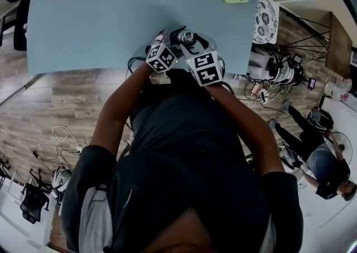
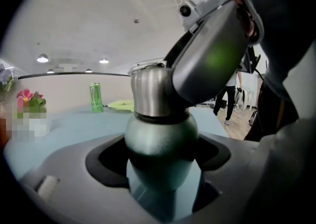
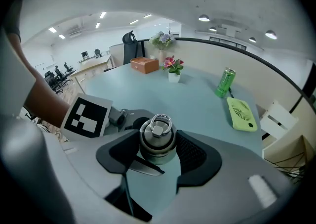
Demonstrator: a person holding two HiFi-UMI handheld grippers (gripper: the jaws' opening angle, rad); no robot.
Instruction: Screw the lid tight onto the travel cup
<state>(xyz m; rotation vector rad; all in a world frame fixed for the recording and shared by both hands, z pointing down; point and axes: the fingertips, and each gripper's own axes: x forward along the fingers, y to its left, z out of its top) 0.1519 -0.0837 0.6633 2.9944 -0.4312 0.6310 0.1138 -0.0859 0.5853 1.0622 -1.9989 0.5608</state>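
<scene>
Travel cup (image 2: 160, 136) sits clamped in our left gripper (image 2: 160, 163), its lid (image 3: 157, 134) already on and gripped by our right gripper (image 3: 157, 153), so we judge only tightening remains.

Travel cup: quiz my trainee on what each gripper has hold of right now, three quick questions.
1. True or false: the left gripper is shut on the cup below its lid.
2. The right gripper is shut on: A the lid, B the cup's base, C nothing.
3. What lies flat on the table beside the upright green can?
Key: 1 true; 2 A; 3 the green fan.
</scene>
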